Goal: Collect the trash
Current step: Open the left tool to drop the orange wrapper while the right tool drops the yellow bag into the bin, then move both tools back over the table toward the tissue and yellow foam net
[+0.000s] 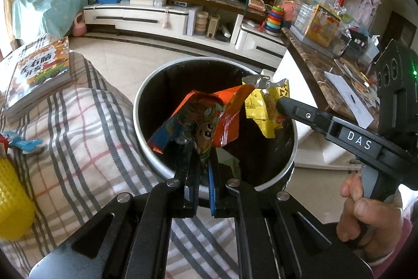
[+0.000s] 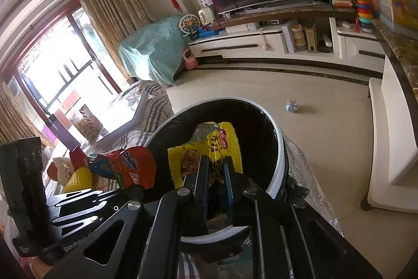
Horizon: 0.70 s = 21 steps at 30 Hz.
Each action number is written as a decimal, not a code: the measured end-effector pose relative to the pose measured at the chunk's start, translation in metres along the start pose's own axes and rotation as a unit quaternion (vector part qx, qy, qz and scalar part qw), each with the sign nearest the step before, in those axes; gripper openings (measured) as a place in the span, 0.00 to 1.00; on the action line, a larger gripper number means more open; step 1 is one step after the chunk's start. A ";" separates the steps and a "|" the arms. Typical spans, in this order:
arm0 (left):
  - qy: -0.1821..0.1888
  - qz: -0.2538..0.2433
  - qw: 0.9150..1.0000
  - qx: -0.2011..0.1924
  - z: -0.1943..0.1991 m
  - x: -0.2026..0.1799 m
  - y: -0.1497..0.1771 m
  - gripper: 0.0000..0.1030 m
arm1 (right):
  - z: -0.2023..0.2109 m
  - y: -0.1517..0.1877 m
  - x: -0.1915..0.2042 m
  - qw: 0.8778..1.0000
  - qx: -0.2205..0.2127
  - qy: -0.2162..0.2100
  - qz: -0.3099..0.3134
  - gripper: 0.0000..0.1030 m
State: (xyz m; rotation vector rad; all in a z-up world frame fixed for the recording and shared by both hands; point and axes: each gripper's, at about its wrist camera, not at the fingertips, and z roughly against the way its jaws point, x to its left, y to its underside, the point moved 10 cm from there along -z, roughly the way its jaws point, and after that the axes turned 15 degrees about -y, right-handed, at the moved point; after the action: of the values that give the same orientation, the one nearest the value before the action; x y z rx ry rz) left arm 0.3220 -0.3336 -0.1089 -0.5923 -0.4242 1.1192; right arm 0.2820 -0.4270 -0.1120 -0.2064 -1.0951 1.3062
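A round trash bin (image 1: pixel 141 106) with a white rim and black inside stands beside the sofa; it also shows in the right wrist view (image 2: pixel 280 148). My left gripper (image 1: pixel 202 151) is shut on an orange and blue snack wrapper (image 1: pixel 193 119) and holds it over the bin's mouth. My right gripper (image 2: pixel 215 161) is shut on a yellow snack wrapper (image 2: pixel 230 143), also over the bin; it shows in the left wrist view (image 1: pixel 263 106) pinched by the right gripper (image 1: pixel 280 102). The orange wrapper (image 2: pixel 135 166) appears left of the bin in the right wrist view.
A plaid sofa cover (image 1: pixel 86 127) lies left of the bin, with a children's book (image 1: pixel 39 67), a yellow mesh item (image 1: pixel 10 200) and a blue wrapper (image 1: pixel 23 143). A marble table (image 1: pixel 329 80) stands right. A crumpled blue scrap (image 2: pixel 292 105) lies on the floor.
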 end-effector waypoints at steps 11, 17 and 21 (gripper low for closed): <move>-0.013 0.025 1.000 -0.011 0.017 0.016 0.016 0.52 | 0.008 0.004 0.006 1.000 -0.010 0.000 -0.012 0.69; -0.028 0.050 0.998 -0.012 0.033 0.039 0.041 0.59 | 0.013 0.013 0.018 1.000 -0.014 -0.010 -0.020 0.85; -0.037 0.068 0.997 -0.009 0.043 0.057 0.058 0.60 | 0.012 0.025 0.033 0.999 -0.009 -0.022 -0.022 0.87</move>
State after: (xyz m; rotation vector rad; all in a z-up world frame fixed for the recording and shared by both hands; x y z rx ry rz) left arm 0.2767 -0.2531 -0.1113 -0.6048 -0.4640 1.2719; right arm 0.2520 -0.3961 -0.1052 -0.1652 -1.1427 1.2669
